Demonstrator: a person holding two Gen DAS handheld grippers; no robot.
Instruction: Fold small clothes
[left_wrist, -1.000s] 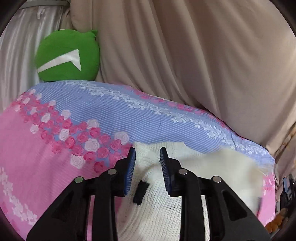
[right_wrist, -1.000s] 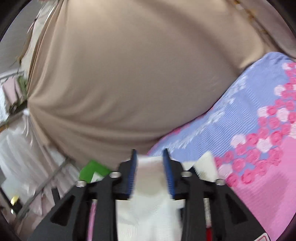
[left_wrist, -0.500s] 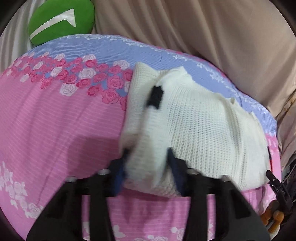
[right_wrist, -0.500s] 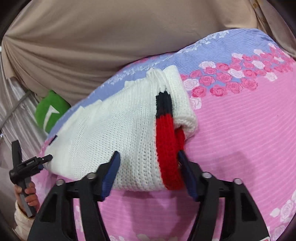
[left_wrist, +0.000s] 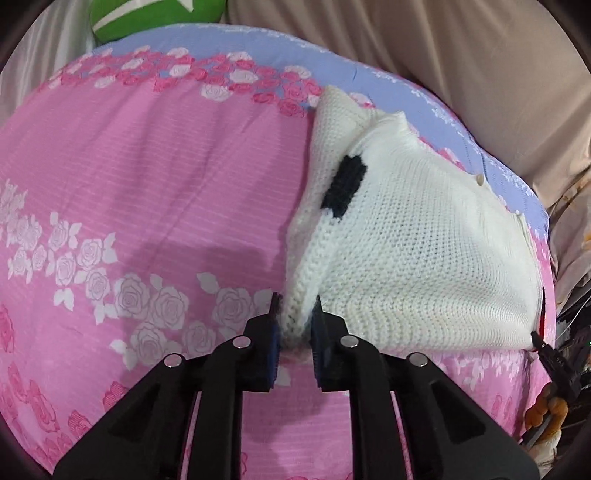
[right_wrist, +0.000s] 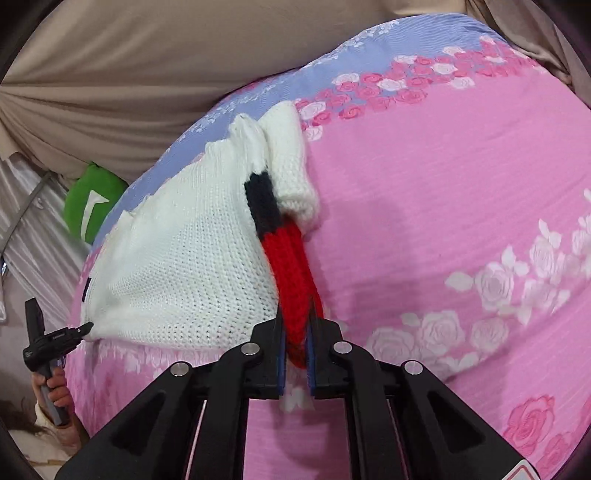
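Observation:
A small white knitted sweater lies stretched over the pink rose-print bedspread. It has a black patch and a red and black band. My left gripper holds the white near corner; its jaws are closing with the knit pinched between the pads. My right gripper is shut on the red band at the opposite near corner. The garment is pulled taut between the two grippers.
A green round cushion sits at the bed's far end. Beige curtain fabric hangs behind the bed. In the right wrist view a person's hand holds the other gripper's handle beside the bed's edge.
Both grippers came down from above and towards the near side with the sweater. The jaws have narrowed onto its two corners, and the garment now lies spread on the bedspread.

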